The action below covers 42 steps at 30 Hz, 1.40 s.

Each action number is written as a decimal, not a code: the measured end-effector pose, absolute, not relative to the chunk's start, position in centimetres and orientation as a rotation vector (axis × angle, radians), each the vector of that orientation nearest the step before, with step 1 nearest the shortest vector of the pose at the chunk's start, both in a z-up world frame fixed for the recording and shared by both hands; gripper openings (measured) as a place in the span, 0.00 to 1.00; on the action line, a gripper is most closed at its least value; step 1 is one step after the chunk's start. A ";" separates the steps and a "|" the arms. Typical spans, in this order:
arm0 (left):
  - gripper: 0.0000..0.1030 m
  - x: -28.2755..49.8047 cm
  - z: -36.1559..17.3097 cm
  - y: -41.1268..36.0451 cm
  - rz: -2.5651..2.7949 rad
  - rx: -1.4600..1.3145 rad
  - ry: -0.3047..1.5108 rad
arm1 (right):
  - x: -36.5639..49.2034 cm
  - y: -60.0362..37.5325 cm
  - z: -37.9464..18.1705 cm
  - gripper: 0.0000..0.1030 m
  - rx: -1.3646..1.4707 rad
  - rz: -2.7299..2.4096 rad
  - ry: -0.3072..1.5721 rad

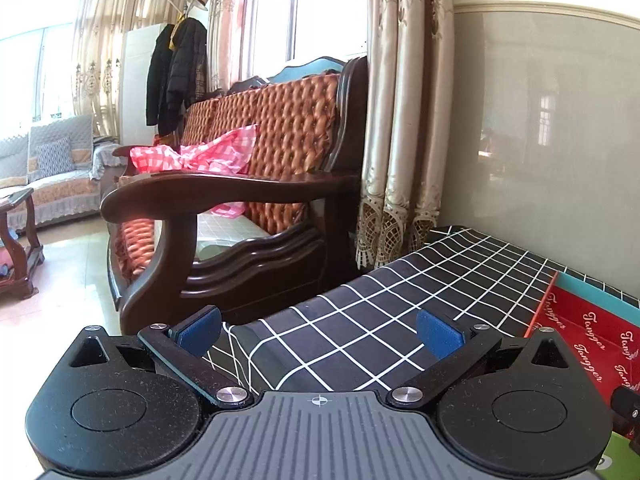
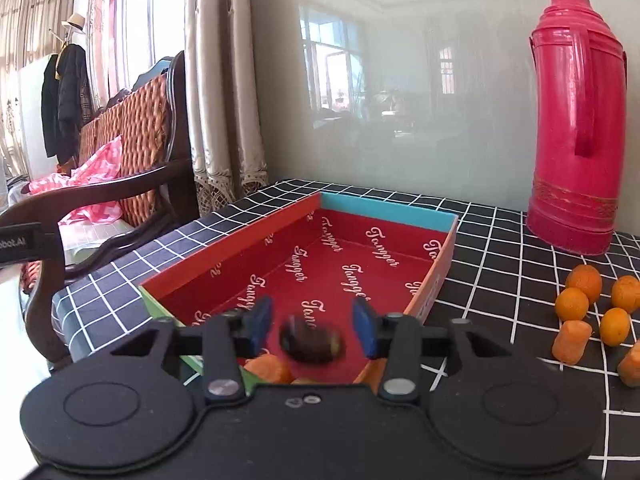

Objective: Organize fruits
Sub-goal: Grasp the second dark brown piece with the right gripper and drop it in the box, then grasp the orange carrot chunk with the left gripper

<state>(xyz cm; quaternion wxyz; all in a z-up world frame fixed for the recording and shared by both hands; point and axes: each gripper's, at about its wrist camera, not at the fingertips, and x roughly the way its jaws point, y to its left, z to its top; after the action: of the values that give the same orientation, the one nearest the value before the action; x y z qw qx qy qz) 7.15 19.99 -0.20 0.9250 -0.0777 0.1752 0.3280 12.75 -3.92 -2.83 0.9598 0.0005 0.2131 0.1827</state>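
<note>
In the right wrist view my right gripper (image 2: 313,326) is open above the near end of a red box (image 2: 332,264) printed with white script. A dark, blurred fruit (image 2: 312,340) is between the blue pads (image 2: 260,320), apart from both. An orange piece (image 2: 268,368) lies in the box below it. Several small oranges (image 2: 576,300) and orange chunks (image 2: 570,340) lie on the cloth to the right. In the left wrist view my left gripper (image 1: 318,332) is open and empty over the black checked cloth (image 1: 400,304), with the red box (image 1: 592,328) at its right.
A tall pink thermos (image 2: 576,128) stands at the back right by the wall. A dark wooden sofa with an orange woven back (image 1: 256,184) stands just left of the table's edge. Curtains (image 1: 404,120) hang behind the table's corner.
</note>
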 end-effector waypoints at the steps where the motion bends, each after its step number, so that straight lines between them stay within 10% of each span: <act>1: 1.00 7.2 -0.2 20.0 0.673 -0.161 0.359 | 12.7 -3.9 -2.7 0.63 0.013 0.369 0.412; 16: 1.00 8.7 0.8 12.7 0.509 -0.065 0.321 | 10.4 -12.5 -0.7 0.88 0.018 0.067 0.287; 42: 0.99 14.4 -3.5 -11.9 -0.143 0.246 0.410 | 6.0 -29.0 -1.7 0.94 -0.027 -0.693 0.262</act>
<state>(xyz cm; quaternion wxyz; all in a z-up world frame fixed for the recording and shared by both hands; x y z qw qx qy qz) 14.44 -11.88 -3.53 0.9690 0.1215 0.2031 -0.0710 5.95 -29.00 -1.74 0.9322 -0.0133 0.1280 -0.3384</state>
